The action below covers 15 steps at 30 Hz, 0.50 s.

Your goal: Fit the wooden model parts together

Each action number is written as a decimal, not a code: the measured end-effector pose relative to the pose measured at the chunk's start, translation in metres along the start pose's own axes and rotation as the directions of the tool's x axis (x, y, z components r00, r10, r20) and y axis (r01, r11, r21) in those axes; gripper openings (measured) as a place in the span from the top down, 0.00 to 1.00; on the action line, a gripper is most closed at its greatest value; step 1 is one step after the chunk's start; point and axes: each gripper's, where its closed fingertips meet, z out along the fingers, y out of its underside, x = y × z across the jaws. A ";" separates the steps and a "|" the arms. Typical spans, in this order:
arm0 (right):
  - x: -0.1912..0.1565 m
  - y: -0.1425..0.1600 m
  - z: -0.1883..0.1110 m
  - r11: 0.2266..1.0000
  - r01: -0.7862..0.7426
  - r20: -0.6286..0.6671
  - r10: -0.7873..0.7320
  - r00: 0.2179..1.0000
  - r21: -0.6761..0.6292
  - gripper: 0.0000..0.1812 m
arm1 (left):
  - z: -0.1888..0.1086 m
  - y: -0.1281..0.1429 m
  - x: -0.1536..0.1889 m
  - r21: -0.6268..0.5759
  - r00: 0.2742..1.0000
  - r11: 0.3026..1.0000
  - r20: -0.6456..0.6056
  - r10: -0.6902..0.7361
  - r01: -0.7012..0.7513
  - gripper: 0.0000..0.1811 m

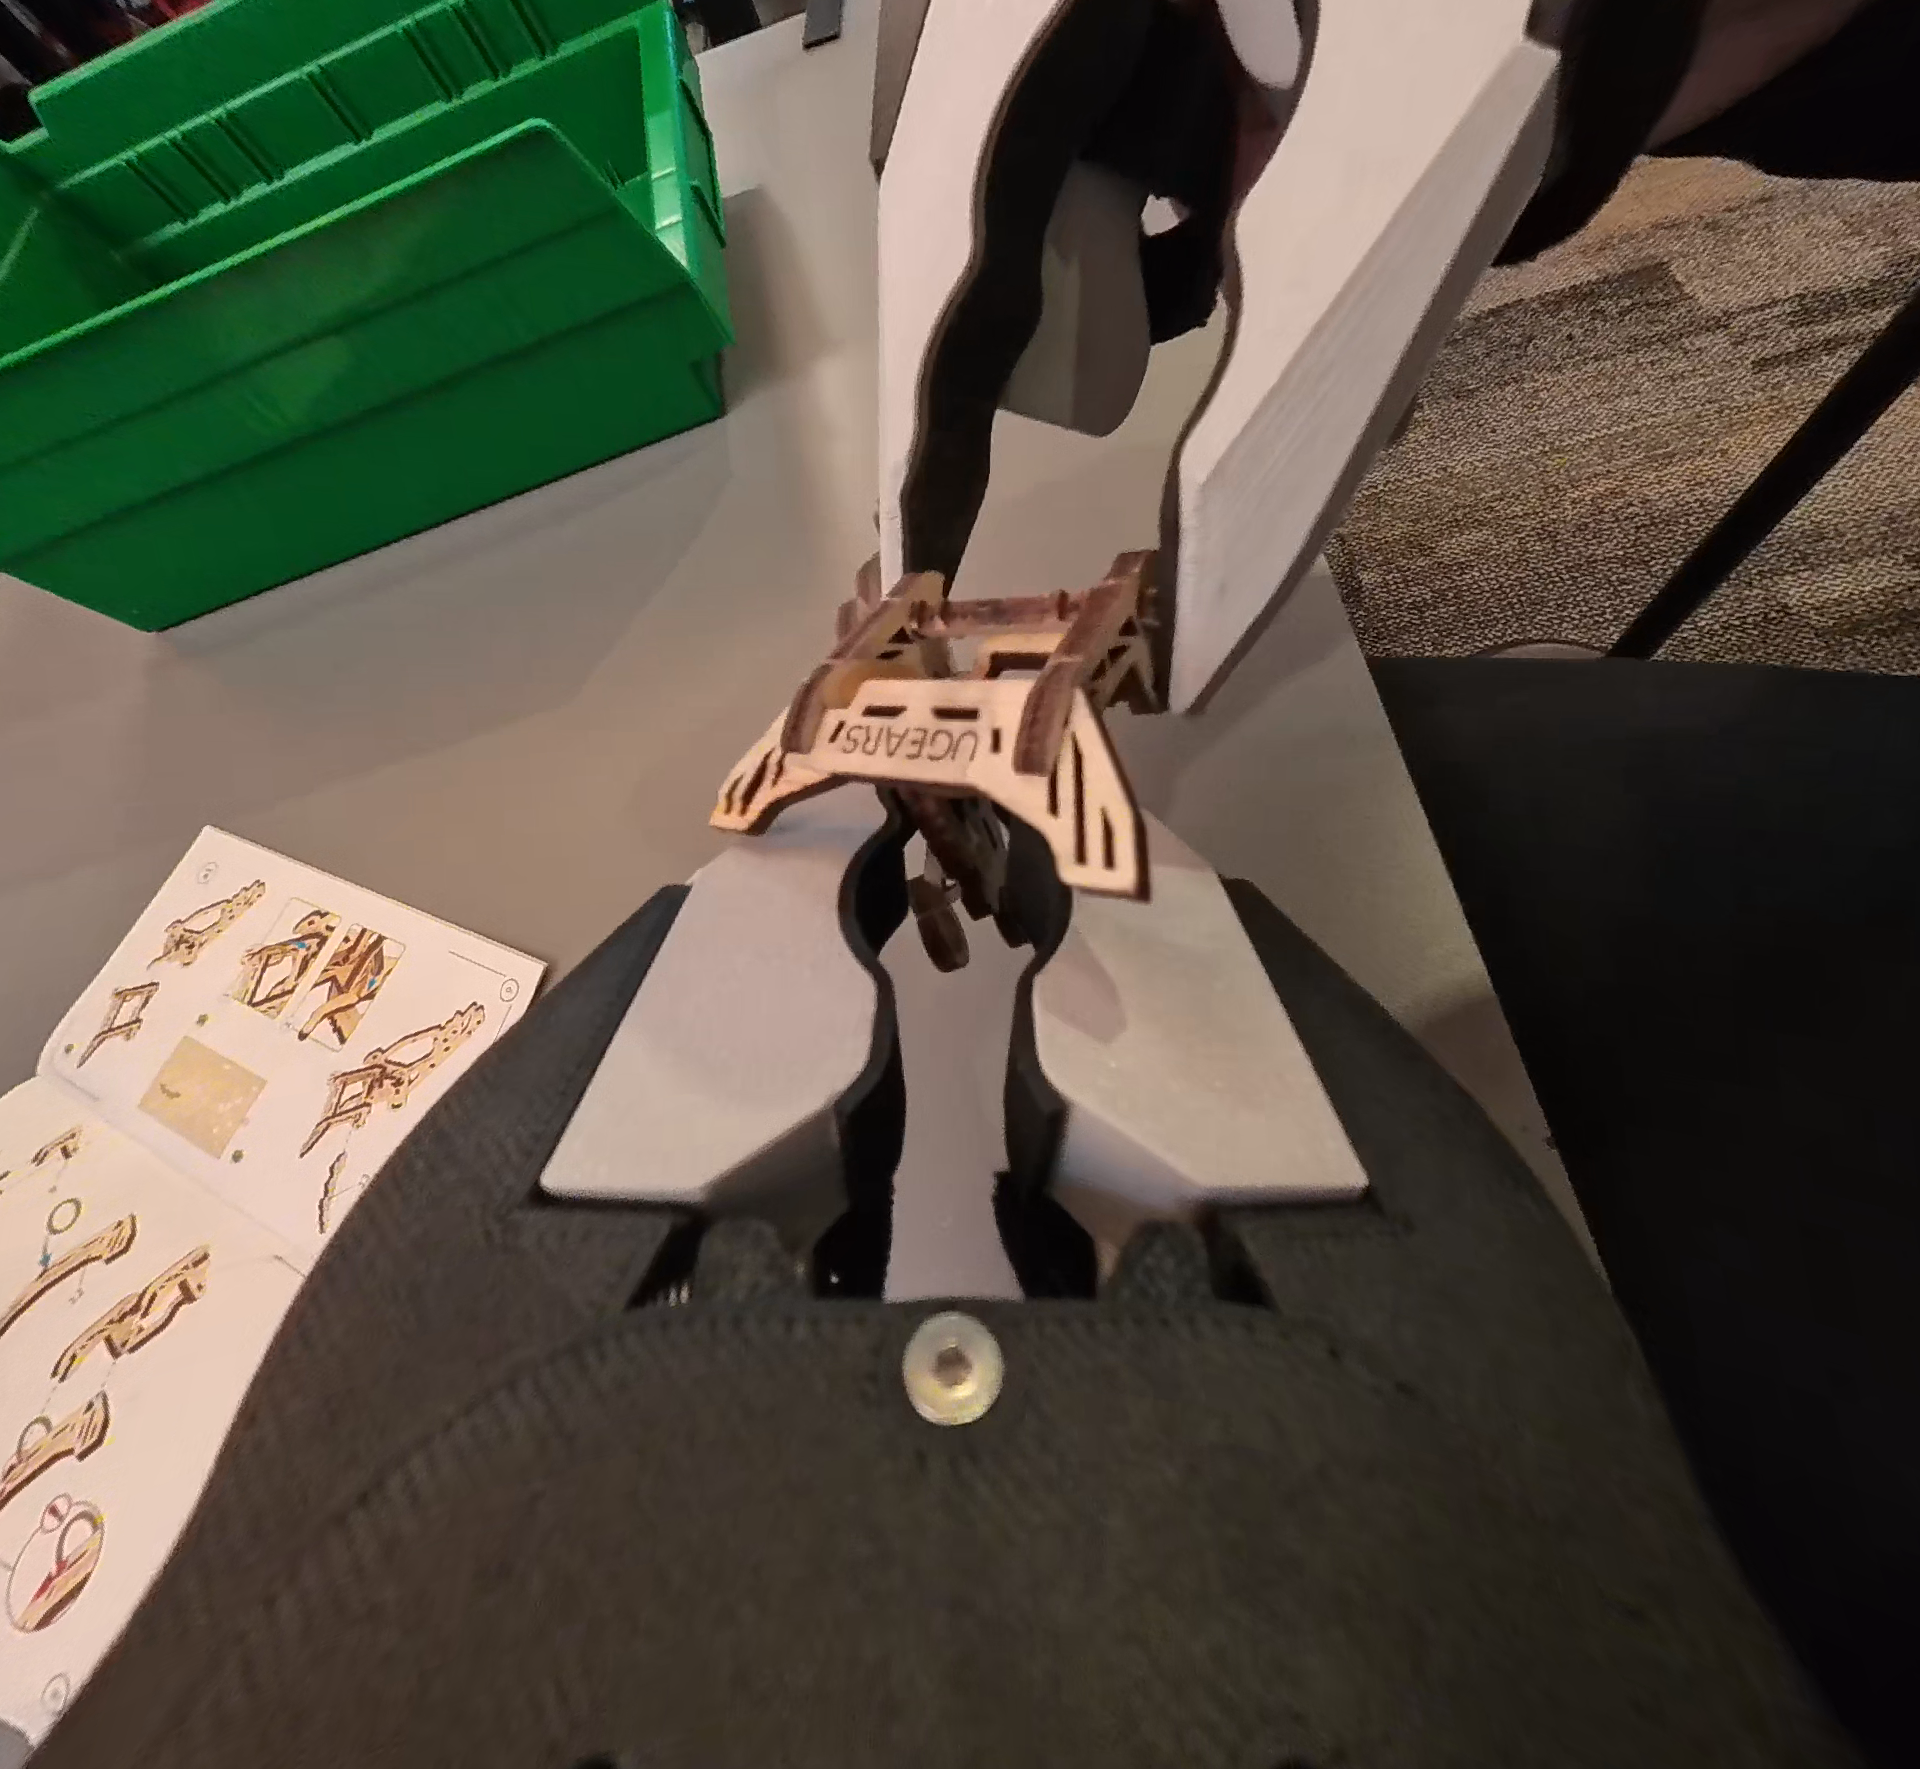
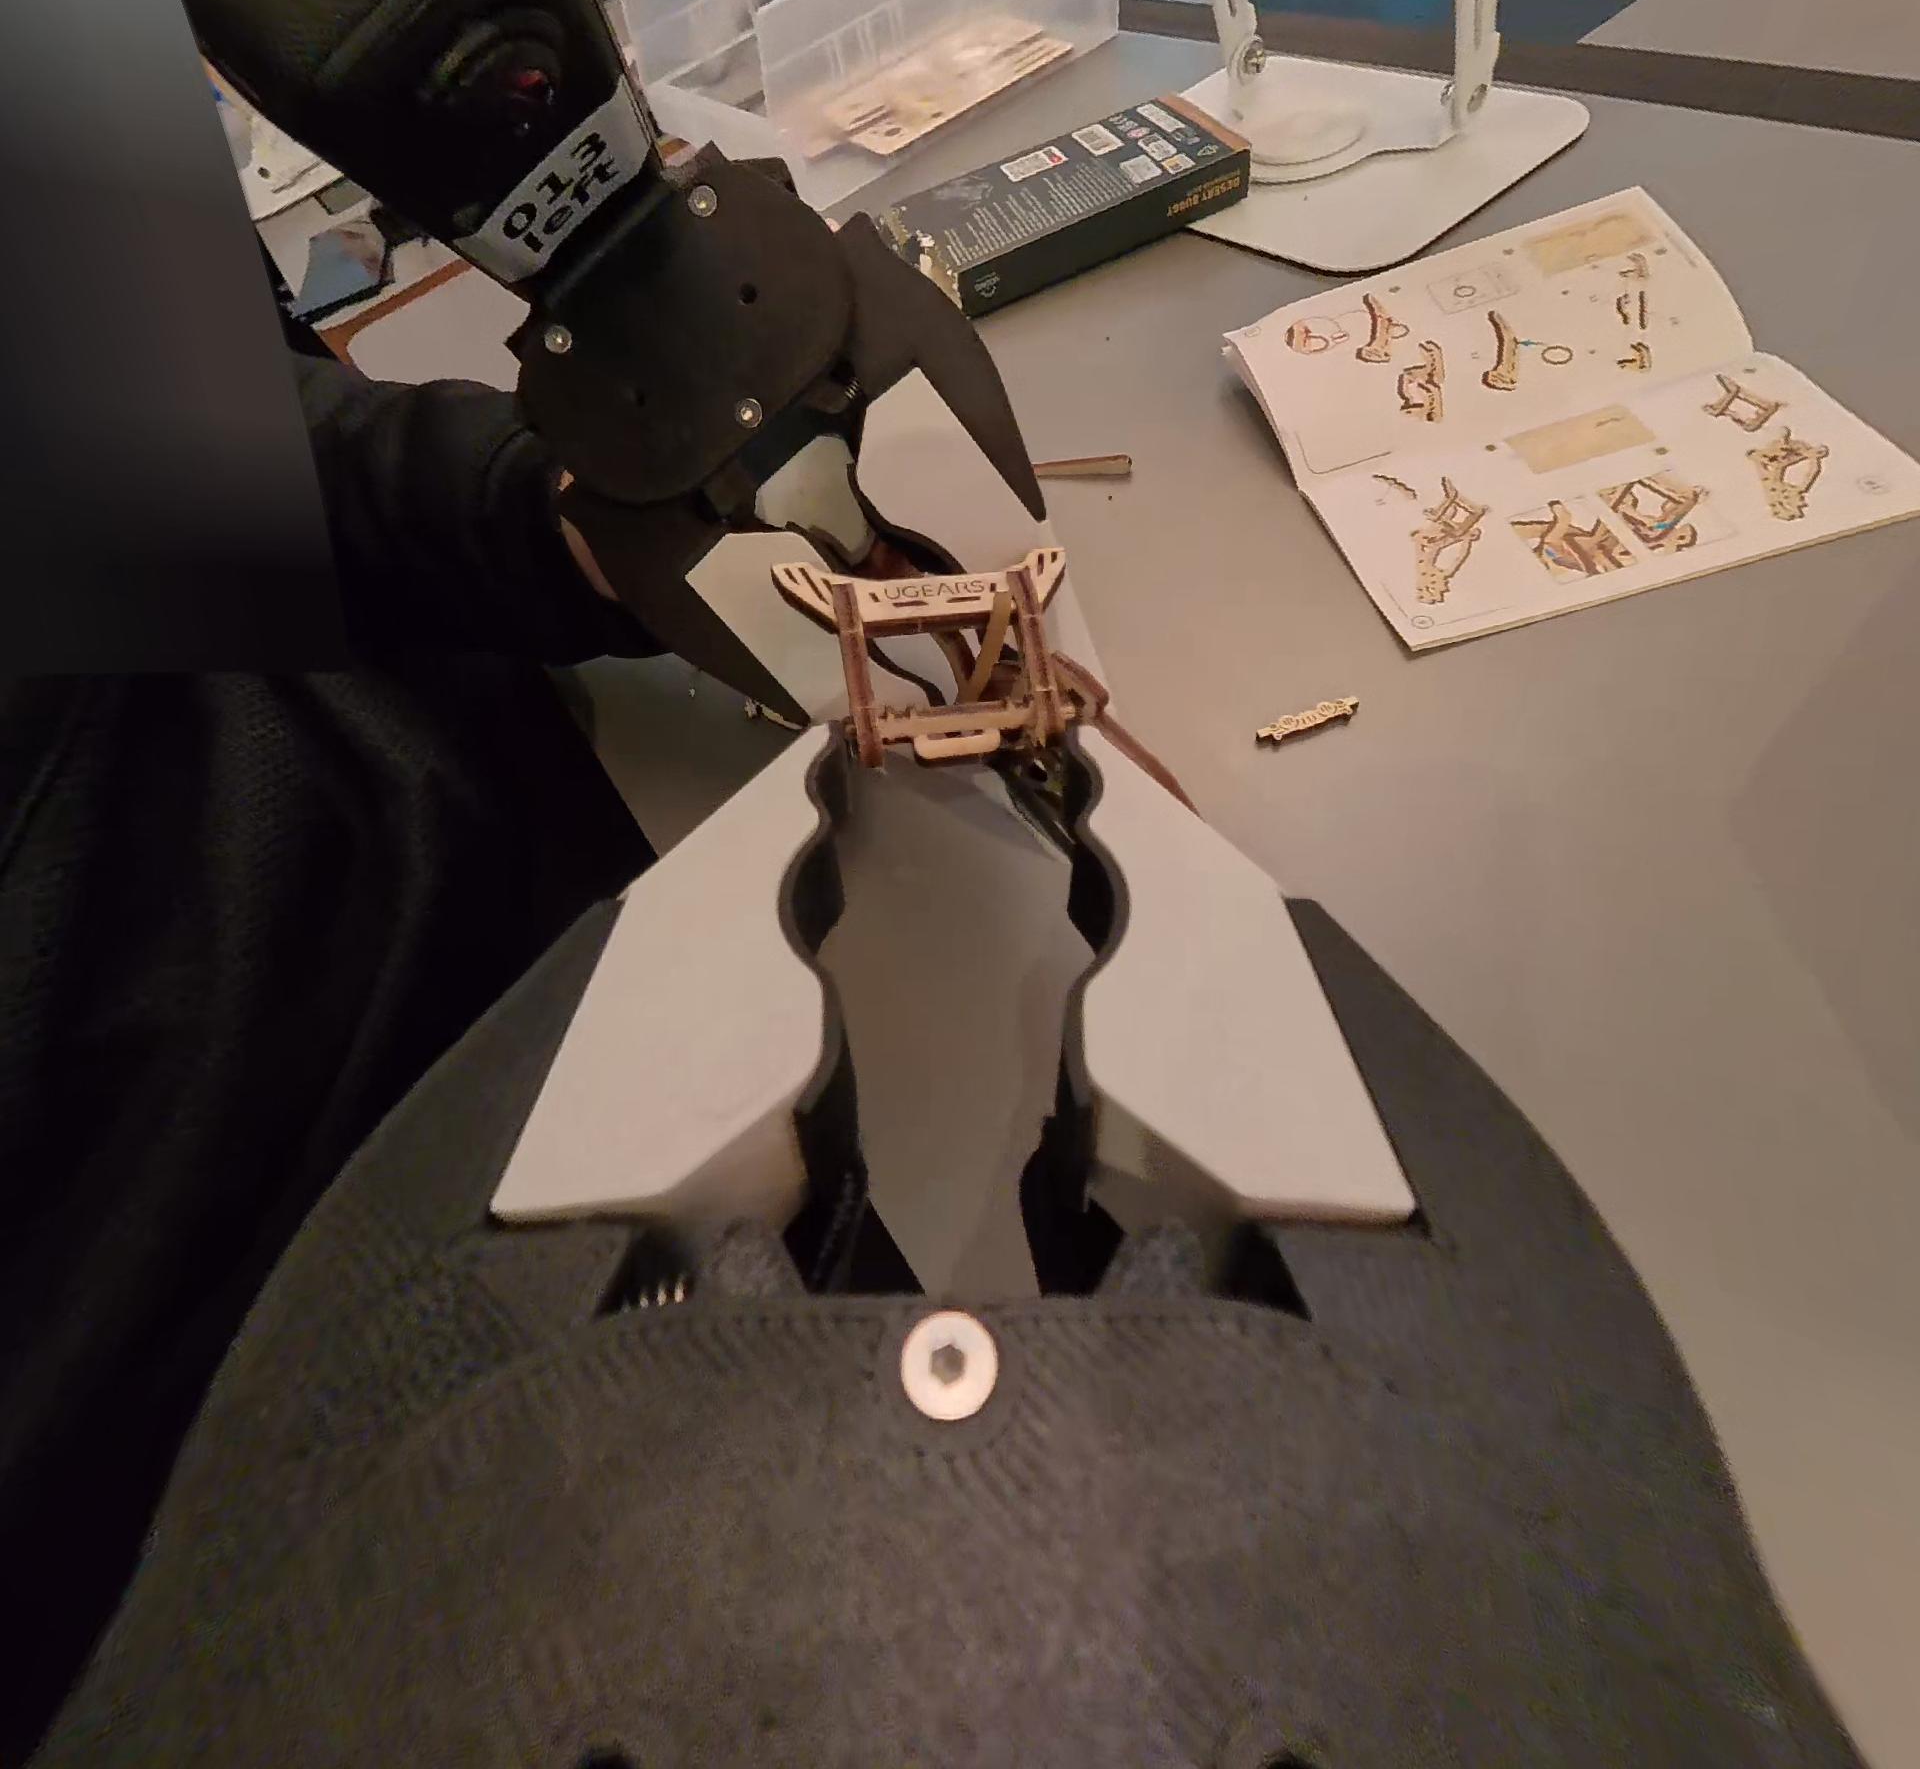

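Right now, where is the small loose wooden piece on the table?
In the right wrist view, the loose piece lies flat on the grey table, right of the model and below the open booklet.

Dim, warm indoor light, soft shadows, wide-angle bending at edges, slight blur on far background.

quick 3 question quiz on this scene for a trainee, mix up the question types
1. True or false: both grippers grip the wooden model at once.
2. Which loose wooden part lies between the model and the instruction booklet? A) a small flat strip B) a wheel C) a gear
3. Fill in: the bin beyond the left gripper is coloured ____.

Key: 1 true, the right gripper holds the other end; 2 A; 3 green.
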 end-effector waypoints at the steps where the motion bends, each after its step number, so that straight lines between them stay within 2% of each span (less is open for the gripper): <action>1: 0.000 0.000 0.000 1.000 -0.001 -0.004 0.001 1.000 0.001 0.79 | 0.000 0.000 0.000 0.004 1.000 1.000 0.004 0.002 -0.002 0.95; 15: -0.001 0.000 -0.005 0.999 -0.040 -0.003 0.040 0.999 -0.021 0.80 | 0.001 -0.006 -0.002 0.051 1.000 0.998 0.020 -0.023 0.022 0.95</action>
